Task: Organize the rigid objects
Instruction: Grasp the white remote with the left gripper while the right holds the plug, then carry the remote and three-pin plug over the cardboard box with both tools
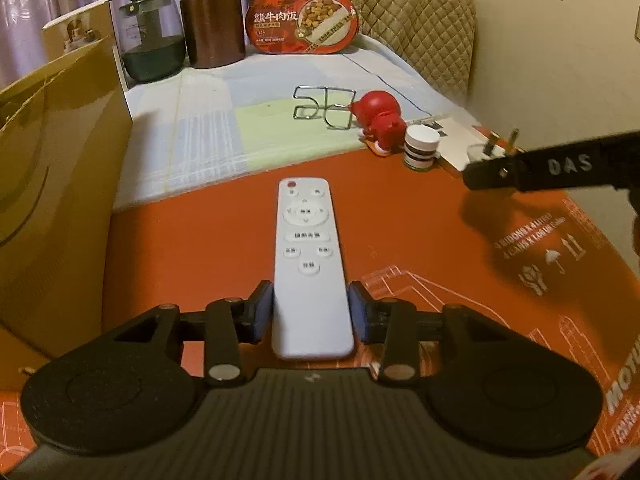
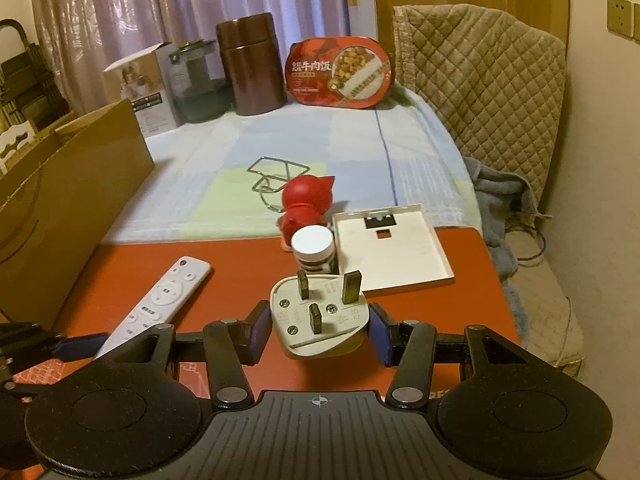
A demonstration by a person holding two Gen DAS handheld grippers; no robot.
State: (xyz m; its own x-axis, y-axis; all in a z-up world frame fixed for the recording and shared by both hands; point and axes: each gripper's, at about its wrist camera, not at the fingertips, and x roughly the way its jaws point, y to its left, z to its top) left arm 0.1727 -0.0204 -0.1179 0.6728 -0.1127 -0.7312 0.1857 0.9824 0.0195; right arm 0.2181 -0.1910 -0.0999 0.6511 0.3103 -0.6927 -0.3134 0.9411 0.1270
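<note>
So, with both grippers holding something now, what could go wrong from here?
1. The left gripper pinches the white remote only near its bottom end, so the long free end might tip or slip.
2. The right gripper carries the three-pin plug close to the white-capped jar and red figurine; moving forward could knock them over.

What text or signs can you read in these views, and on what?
"牛肉饭": red meal box at the back.
"DAS": right gripper finger seen from the left wrist.
"4 CANS", umbrella and upright-arrow handling signs, "MOTU", cut off: orange carton.
Remote buttons, plug face, brown bag's neighbour box: too small or blurred.
</note>
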